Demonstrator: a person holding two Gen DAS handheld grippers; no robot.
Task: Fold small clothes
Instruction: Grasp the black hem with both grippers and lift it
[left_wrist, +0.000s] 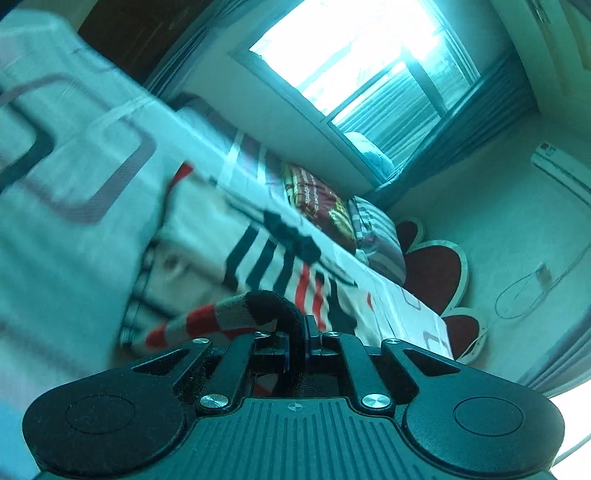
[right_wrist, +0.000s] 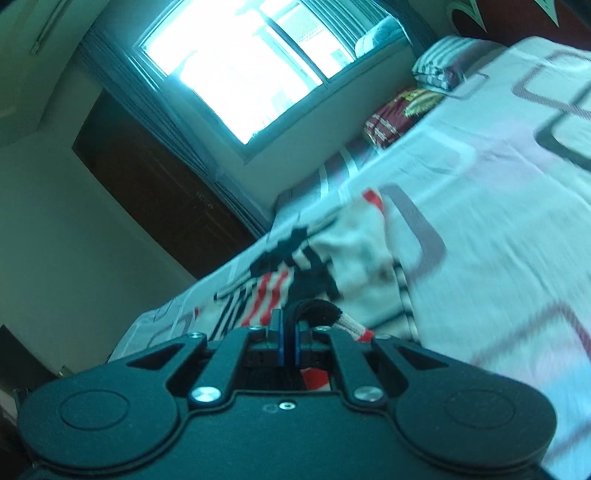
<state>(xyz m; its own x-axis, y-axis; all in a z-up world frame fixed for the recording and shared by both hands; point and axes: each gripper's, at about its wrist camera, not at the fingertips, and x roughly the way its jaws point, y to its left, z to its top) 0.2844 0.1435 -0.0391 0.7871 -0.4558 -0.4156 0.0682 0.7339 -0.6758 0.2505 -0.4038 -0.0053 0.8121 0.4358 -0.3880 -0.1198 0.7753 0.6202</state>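
The left gripper (left_wrist: 295, 332) is clamping its jaws together on the black ribbed edge of a small knitted garment (left_wrist: 229, 317) striped in red, grey and white, and the trim is arching up out of the closed fingers and trailing away to the left of them. The right gripper (right_wrist: 287, 330) is likewise pinching with its jaws together on a black edge of the same kind of knit, with a bit of white and red ribbing (right_wrist: 352, 328) poking out just to the right of the fingers. Beyond both grippers, a larger striped cloth (left_wrist: 273, 258) with black, red and white bands is lying on the bed sheet (left_wrist: 74, 229), a pale sheet printed with rounded grey and black rectangles; both views are blurred there, so whether the held knit is part of that cloth or a separate piece cannot be told. Taking the sheet as the landmark, a dark red patterned cushion (left_wrist: 321, 203) and a striped pillow (left_wrist: 380, 236) are sitting at its far end, near a red headboard (left_wrist: 436, 273) with scalloped white edging. Above the far edge of the sheet a bright window (left_wrist: 362, 62) is glaring, and in the right wrist view a dark wooden door (right_wrist: 155, 184) is standing beside that window.
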